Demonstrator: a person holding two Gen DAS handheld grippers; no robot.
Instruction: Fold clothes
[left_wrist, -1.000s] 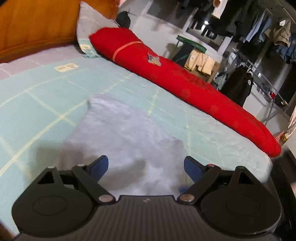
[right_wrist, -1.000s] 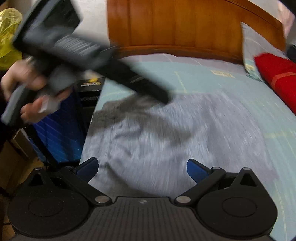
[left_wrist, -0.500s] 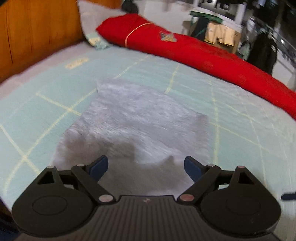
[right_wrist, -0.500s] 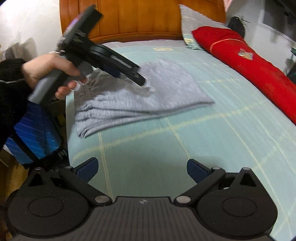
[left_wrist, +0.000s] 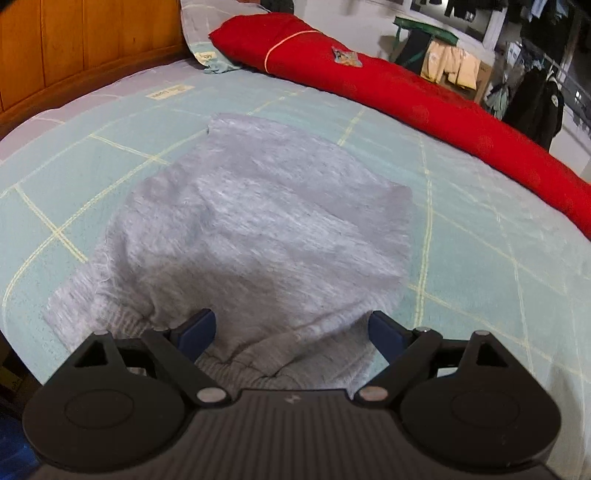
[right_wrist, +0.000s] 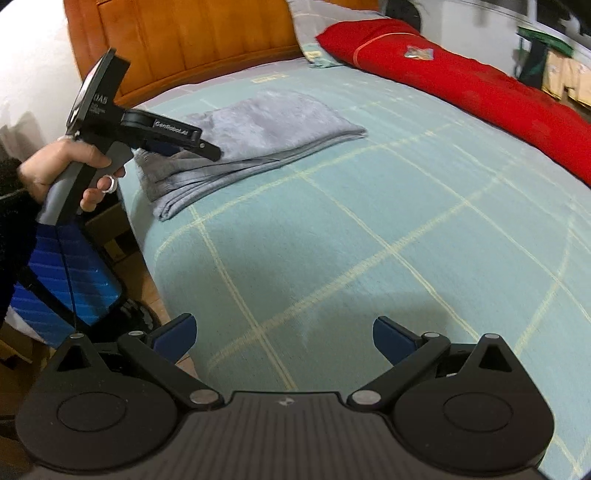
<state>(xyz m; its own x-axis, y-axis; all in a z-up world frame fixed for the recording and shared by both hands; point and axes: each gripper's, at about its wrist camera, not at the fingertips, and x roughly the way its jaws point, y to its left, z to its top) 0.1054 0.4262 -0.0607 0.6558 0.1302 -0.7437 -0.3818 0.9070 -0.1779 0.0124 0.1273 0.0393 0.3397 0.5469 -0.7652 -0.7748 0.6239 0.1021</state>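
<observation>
Your left hand-held gripper (left_wrist: 291, 332) hangs released over the near edge of the folded grey garment (left_wrist: 266, 229), which lies near the left edge of the bed (right_wrist: 369, 240). Your right hand-held gripper (right_wrist: 284, 334) hovers released above bare bedsheet, well apart from it.

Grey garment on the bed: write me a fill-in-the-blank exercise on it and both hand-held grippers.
1. The grey garment lies ____ in layers on the bed.
2. The left hand-held gripper hangs over the garment with jaws ____.
3. The right hand-held gripper holds ____.
4. The long bundle along the bed's far edge is ____.

Missing: folded; open; nothing; red
</observation>
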